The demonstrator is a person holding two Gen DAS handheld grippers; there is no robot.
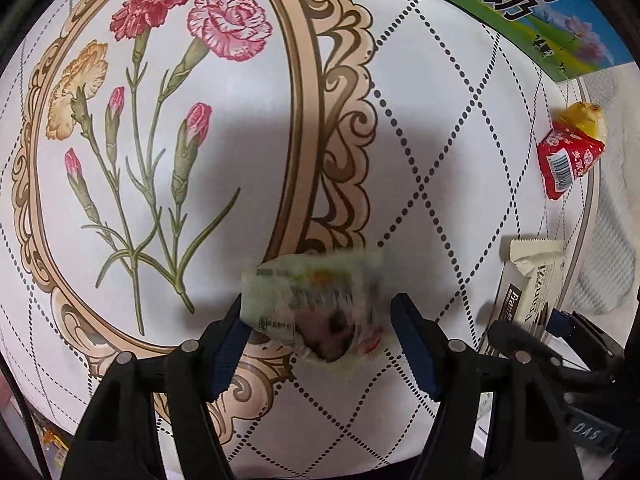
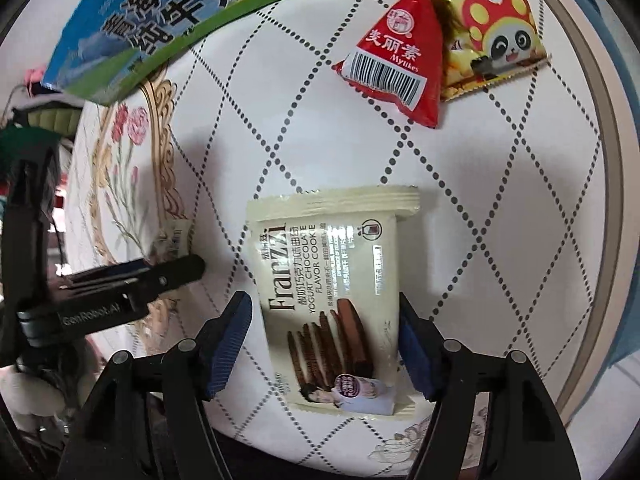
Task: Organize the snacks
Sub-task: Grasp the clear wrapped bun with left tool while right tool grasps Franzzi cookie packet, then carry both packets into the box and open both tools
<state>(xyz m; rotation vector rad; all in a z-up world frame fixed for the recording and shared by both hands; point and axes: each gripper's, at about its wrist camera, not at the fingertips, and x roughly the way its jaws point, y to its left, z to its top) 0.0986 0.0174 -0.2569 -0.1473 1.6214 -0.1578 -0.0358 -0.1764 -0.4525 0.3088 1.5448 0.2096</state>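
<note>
The left gripper (image 1: 320, 340) points almost straight down at the tablecloth (image 1: 440, 120). Its jaws stand apart around a small green packet (image 1: 312, 304); the left pad (image 1: 228, 344) is at the packet's edge, the right pad clear of it, and the packet is too blurred to tell whether it is pinched. Left of it the cloth lies open across the printed carnations (image 1: 160, 100) and their gilt oval frame. To the right, well apart, are a red pouch (image 1: 564, 156) and a yellow one behind it, near the table's rim. A milk carton (image 1: 540, 8) closes off the far right corner.

The right gripper (image 2: 324, 344) also aims steeply down. Its jaws straddle a cream cookie pack (image 2: 332, 288) lying flat, lengthways between them; the right pad (image 2: 416, 352) sits at the pack's edge, the left pad just clear, so nothing is clamped. Bare cloth surrounds the pack on both sides. Beyond it lie the red pouch (image 2: 396, 60), overlapping a yellow panda bag (image 2: 496, 32). The table's curved rim (image 2: 616, 160) runs close on the right. The carton (image 2: 160, 8) lies far left, and the other gripper's fingers reach in from the left.
</note>
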